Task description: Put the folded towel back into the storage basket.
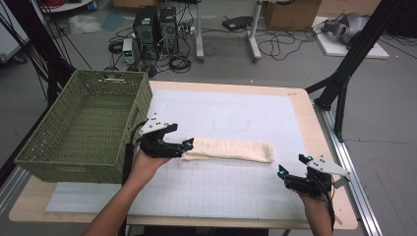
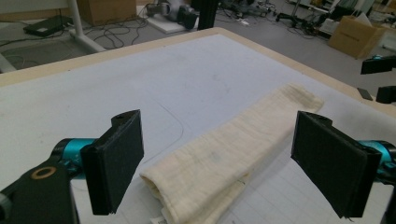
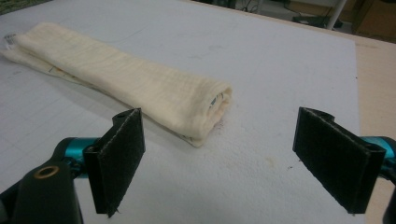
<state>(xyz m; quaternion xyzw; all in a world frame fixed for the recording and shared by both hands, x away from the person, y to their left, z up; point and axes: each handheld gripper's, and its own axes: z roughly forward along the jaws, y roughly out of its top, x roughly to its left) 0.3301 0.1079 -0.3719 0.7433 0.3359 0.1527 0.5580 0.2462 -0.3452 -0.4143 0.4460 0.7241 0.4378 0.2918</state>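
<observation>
A cream cloth [image 1: 231, 150], folded into a long narrow strip, lies across the middle of the white mat [image 1: 236, 113]. My left gripper [image 1: 185, 144] hovers at the cloth's left end, jaws open, with that end [image 2: 205, 177] lying between them and untouched. My right gripper [image 1: 292, 165] is open near the table's front right, a short way from the cloth's right end [image 3: 205, 114]. In the right gripper view the cloth stretches away to the upper left. Both are held by a person's hands.
A green woven basket [image 1: 83, 125] stands on the table's left side, close behind my left gripper. The bare wooden table edge [image 1: 314, 128] runs along the right. Computer towers [image 1: 155, 27], cables and boxes sit on the floor beyond.
</observation>
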